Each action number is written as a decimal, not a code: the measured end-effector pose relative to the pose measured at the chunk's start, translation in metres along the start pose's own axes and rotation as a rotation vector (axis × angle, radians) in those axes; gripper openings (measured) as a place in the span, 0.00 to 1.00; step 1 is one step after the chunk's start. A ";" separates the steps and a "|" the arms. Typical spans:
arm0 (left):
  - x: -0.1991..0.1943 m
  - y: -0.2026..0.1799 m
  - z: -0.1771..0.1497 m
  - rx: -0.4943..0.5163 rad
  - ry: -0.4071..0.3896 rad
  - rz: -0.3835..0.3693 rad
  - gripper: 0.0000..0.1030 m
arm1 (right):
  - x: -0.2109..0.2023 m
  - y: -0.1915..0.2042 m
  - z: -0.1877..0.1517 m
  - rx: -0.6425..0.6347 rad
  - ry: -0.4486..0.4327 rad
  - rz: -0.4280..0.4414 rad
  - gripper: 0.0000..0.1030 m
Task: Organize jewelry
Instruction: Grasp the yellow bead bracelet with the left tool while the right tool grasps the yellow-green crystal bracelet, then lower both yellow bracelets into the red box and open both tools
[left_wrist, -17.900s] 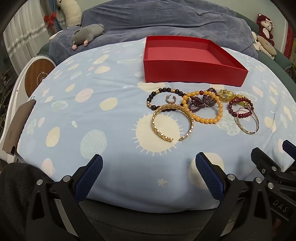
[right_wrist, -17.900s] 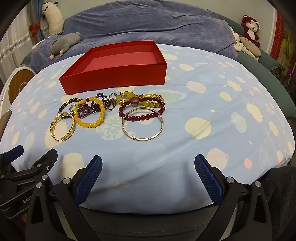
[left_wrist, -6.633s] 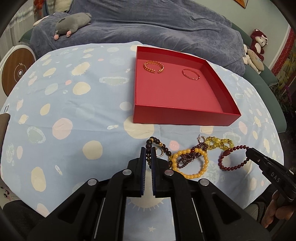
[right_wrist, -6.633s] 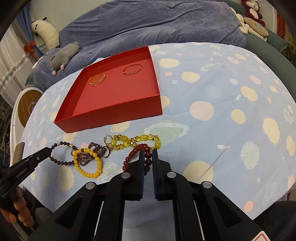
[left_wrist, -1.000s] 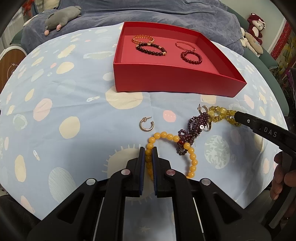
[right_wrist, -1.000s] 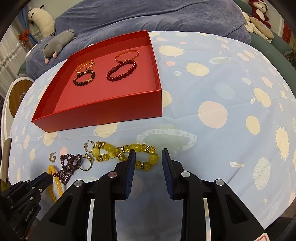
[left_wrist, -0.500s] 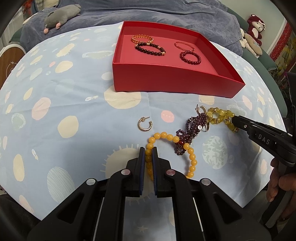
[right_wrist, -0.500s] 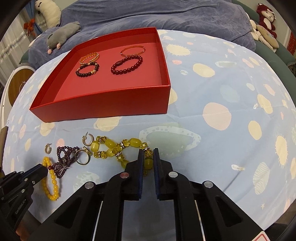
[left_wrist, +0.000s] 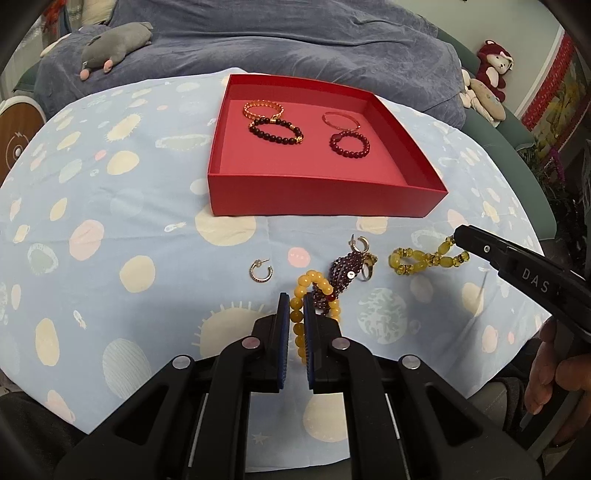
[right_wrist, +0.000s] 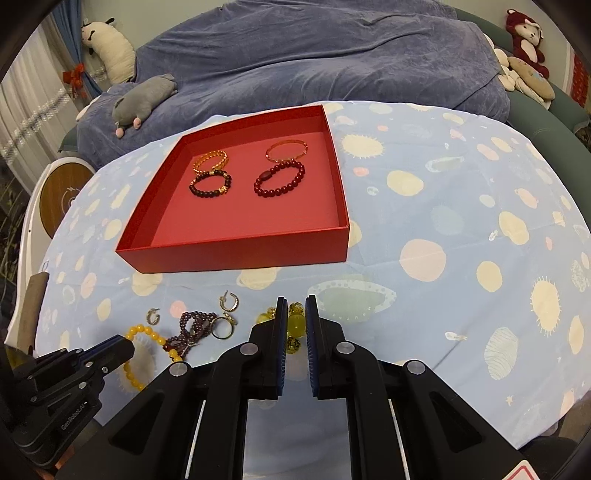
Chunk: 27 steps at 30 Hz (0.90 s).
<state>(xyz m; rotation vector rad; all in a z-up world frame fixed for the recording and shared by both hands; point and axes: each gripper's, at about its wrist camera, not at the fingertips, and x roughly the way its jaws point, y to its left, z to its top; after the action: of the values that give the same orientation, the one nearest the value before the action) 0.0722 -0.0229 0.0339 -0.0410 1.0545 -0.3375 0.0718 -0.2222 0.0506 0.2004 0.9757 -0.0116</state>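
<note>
My left gripper (left_wrist: 295, 300) is shut on the orange bead bracelet (left_wrist: 313, 281), whose loop hangs lifted off the spotted cloth beside a purple bead bracelet (left_wrist: 343, 268). My right gripper (right_wrist: 295, 303) is shut on the yellow crystal bracelet (right_wrist: 295, 325), which dangles from its tip in the left wrist view (left_wrist: 417, 258). Behind them, the red box (left_wrist: 325, 201) holds a gold bangle (left_wrist: 263, 109), a dark bead bracelet (left_wrist: 275, 133), a thin bangle (left_wrist: 340, 120) and a red bead bracelet (left_wrist: 349, 144). Two hoop earrings (left_wrist: 260, 272) (left_wrist: 360, 242) and a ring (left_wrist: 367, 272) lie loose on the cloth.
A grey plush mouse (left_wrist: 110, 40) and a blue blanket lie behind the box. More plush toys (left_wrist: 495, 62) sit at the far right. A round white device (right_wrist: 62, 195) stands off the left edge. A hand (left_wrist: 550, 369) grips the right tool.
The right gripper has shut on the yellow crystal bracelet. Both grippers have since risen, lifting the orange and yellow bracelets off the cloth.
</note>
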 end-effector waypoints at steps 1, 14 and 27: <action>-0.003 -0.002 0.002 0.003 -0.004 -0.004 0.07 | -0.003 0.001 0.002 0.000 -0.007 0.004 0.09; -0.037 -0.032 0.059 0.065 -0.097 -0.101 0.07 | -0.031 0.010 0.055 -0.014 -0.083 0.061 0.09; -0.010 -0.027 0.146 -0.015 -0.131 -0.180 0.07 | -0.002 0.041 0.118 -0.057 -0.108 0.120 0.09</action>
<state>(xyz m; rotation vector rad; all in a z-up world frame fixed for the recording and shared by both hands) 0.1863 -0.0645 0.1201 -0.1701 0.9255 -0.4838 0.1711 -0.2031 0.1230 0.2036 0.8538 0.1142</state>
